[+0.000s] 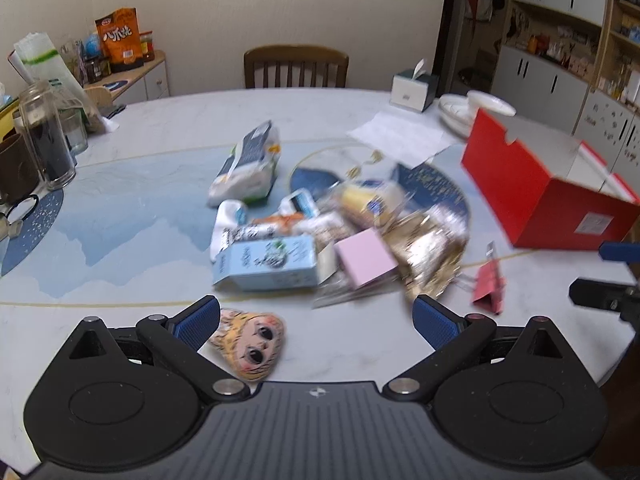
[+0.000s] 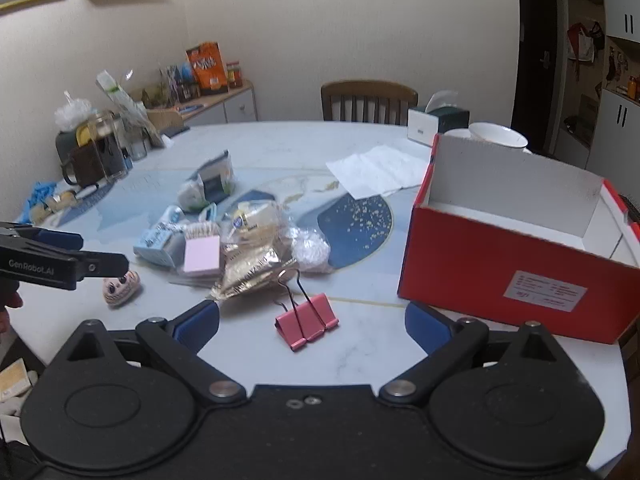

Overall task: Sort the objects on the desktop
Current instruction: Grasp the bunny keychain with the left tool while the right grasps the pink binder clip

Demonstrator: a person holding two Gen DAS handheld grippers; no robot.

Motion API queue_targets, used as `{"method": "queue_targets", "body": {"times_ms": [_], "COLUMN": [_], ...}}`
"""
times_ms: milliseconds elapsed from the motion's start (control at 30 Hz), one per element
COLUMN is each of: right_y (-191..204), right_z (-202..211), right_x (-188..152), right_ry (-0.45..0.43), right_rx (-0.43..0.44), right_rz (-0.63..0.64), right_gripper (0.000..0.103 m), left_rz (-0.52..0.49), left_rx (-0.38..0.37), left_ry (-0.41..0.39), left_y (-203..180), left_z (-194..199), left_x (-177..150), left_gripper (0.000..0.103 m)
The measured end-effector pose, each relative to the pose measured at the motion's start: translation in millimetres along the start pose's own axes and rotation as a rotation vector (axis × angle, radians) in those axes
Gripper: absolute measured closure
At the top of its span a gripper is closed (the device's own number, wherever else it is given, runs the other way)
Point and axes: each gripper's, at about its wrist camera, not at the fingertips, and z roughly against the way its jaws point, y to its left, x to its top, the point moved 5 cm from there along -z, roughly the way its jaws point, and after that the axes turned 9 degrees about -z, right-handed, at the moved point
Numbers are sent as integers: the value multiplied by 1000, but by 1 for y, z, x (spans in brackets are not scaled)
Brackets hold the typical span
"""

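Observation:
A heap of objects lies mid-table: a light blue carton (image 1: 266, 264), a pink sticky-note pad (image 1: 366, 258) (image 2: 202, 254), a gold foil bag (image 1: 428, 252) (image 2: 250, 270), a bread bag (image 2: 254, 218) and a tissue pack (image 1: 248, 162). A doll-face toy (image 1: 250, 338) (image 2: 122, 286) lies beside my open left gripper (image 1: 316, 322), close to its left finger. A pink binder clip (image 2: 306, 322) (image 1: 488, 286) lies between the fingers of my open right gripper (image 2: 312, 322). An open red box (image 2: 516, 256) (image 1: 540, 184) stands at the right.
A tissue box (image 2: 438, 122), bowls (image 2: 498, 136) and a paper sheet (image 2: 374, 170) sit at the back right. Glass jars and a mug (image 1: 44, 148) crowd the left edge. A wooden chair (image 1: 296, 66) stands behind the table (image 1: 132, 332).

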Motion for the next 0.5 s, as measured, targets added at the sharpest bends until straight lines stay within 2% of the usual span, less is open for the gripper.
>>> {"method": "queue_targets", "body": {"times_ms": [167,300,500], "right_y": [3,5,3], "right_z": [-27,-51,-81], "right_x": [-7,-12,-13], "right_ry": [57,104,150], "right_rx": [2,-3,-40], "right_rz": [21,54,95], "right_gripper": [6,11,13], "left_rz": [-32,-54,-54], "left_rx": [22,20,5], "left_ry": [37,70,101], "left_y": [19,32,44], "left_z": [-21,-35,-49], "left_x": [-13,-21,-29], "left_gripper": [0,0,1]}}
